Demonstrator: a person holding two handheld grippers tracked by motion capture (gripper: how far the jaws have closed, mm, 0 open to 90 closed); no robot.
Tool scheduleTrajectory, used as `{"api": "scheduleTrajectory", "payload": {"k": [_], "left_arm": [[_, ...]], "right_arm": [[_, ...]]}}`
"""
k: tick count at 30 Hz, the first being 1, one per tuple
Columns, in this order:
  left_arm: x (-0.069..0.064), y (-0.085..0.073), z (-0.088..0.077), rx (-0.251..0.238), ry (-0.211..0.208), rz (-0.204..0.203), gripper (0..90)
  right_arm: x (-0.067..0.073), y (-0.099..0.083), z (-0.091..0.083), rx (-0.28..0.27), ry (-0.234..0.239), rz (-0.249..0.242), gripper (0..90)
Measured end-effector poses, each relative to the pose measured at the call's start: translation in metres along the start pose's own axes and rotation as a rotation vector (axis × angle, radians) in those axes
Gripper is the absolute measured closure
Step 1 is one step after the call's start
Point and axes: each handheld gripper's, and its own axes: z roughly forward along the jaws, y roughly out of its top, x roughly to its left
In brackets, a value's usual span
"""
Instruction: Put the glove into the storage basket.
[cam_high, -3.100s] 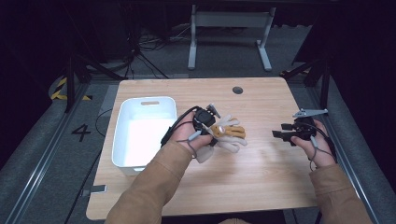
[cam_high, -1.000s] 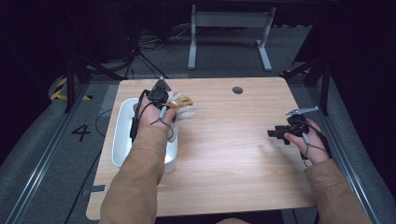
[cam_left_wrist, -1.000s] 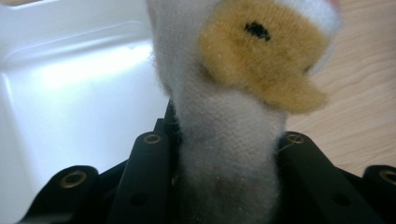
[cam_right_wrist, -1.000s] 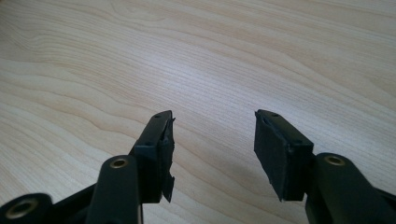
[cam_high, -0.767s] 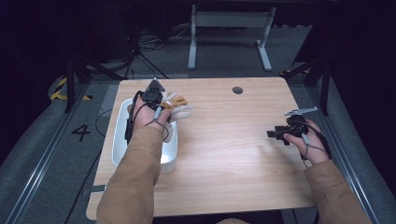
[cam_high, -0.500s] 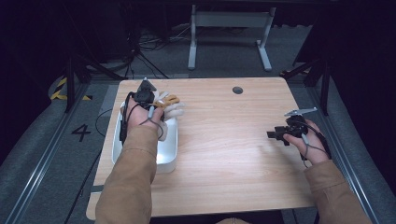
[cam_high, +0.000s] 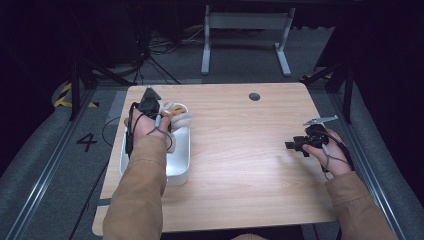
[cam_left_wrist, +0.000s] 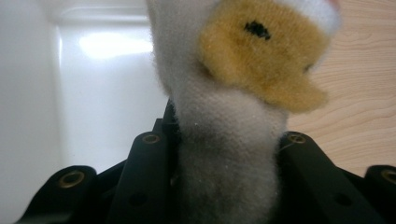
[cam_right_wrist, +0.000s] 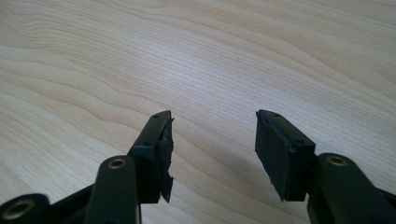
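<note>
My left gripper (cam_high: 159, 111) is shut on a plush toy (cam_high: 179, 114), cream-white with a tan-yellow patch, held over the far end of the white bin (cam_high: 181, 165). In the left gripper view the toy (cam_left_wrist: 233, 93) fills the space between the two black jaws, with the bin's white inside (cam_left_wrist: 102, 93) to its left and the wood table to its right. My right gripper (cam_high: 291, 145) rests low over the table at the right side, pointing left. Its jaws stand open in the right gripper view (cam_right_wrist: 212, 140), with bare wood between them.
The wooden table (cam_high: 240, 165) has a dark round cable hole (cam_high: 254, 96) near its far edge. A metal desk frame (cam_high: 245, 30) and loose cables lie on the floor beyond. A floor marking "4" (cam_high: 86, 141) lies left of the table.
My left hand has carried the plush toy from the table's middle leftward to above the bin's far end, sinking slightly in the last second. The right hand has stayed put.
</note>
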Motion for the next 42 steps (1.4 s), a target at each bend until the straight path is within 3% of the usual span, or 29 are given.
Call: {"api": "scheduleTrajectory", "payload": {"k": [20,31,42], "left_arm": [[0.034,-0.018,0.043,0.03,0.017,-0.08,67.6],[0.04,-0.023,0.061,0.036,0.041,-0.115,67.8],[0.041,-0.028,0.085,0.083,0.058,-0.111,67.7]], "right_arm": [[-0.001,-0.003,0.004,0.02,0.006,0.0,47.2],[-0.001,-0.004,0.006,0.028,0.008,0.001,47.2],[-0.001,-0.006,0.008,0.039,0.009,0.002,47.2]]}}
